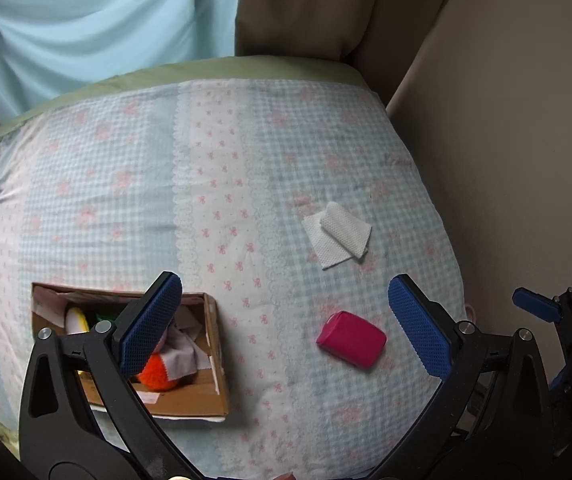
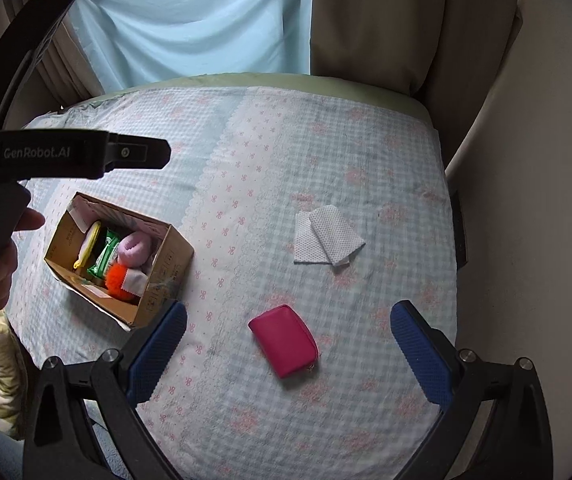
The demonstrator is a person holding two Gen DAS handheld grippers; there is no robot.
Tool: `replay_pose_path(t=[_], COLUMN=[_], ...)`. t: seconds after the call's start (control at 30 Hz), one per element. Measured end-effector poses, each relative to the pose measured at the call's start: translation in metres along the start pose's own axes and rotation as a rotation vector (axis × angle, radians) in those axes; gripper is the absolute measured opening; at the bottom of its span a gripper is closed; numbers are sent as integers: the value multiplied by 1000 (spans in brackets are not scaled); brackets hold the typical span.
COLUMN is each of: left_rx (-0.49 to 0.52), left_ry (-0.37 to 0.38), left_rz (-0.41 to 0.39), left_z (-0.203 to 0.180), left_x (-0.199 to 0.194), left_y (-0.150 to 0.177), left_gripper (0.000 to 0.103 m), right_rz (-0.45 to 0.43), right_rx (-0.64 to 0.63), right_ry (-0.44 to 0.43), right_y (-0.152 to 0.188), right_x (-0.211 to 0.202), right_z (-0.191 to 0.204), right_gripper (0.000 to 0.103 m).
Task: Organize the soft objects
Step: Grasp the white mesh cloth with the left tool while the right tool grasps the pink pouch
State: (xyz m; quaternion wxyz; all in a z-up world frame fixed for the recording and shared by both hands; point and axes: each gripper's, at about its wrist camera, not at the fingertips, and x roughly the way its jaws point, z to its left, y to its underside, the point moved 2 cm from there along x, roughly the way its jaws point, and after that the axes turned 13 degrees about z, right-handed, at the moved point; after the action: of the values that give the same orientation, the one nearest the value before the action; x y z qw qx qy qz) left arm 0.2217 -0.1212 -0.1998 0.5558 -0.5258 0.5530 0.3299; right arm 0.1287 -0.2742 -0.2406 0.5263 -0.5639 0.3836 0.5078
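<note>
Both tongs, left tongs and right tongs, gape wide and empty above the pink pouch on the bench. Beyond lie white cloths; the cardboard box holds soft items.

Cardboard box, matt dimpled white cloth

Open cardboard box holding an orange pom-pom, pink plush roll, green packet, yellow-rimmed item and white cloth scrap; magenta zip pouch lying flat nearby; folded white textured cloth farther off, all on the bed.
</note>
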Motion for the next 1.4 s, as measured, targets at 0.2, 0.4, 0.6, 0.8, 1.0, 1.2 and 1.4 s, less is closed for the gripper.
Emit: replay_pose_path(t=[0.2,0.4,0.6,0.8,1.0,1.2,1.4], left_rx=[76,199,415,634,713,752,799], left_ry=[-34,-23,-42,-60,-37,-47,-37], left_rz=[60,153,241,331,397,380,350], left_z=[-32,-52,-81,-107,-118,-122,-127], left_x=[43,108,190,278,336,354,352], left_y=[-31,-64,-92,-100,-92,-81,-77], left_gripper=[103,103,103,103,103,103,68], right_rz=[48,120,199,253,291,335,335], right_rx=[-66,-148,-198,-199,-241,-283,-309], right_ry=[-1,15,0,-29,-35,-62,-19], right_y=[2,4,10,17,22,26,27], right_x=[37,92,155,207,236,253,257], right_z=[-9,-6,-1,6,16,23,19], right_gripper=[102,102,102,102,102,102,69])
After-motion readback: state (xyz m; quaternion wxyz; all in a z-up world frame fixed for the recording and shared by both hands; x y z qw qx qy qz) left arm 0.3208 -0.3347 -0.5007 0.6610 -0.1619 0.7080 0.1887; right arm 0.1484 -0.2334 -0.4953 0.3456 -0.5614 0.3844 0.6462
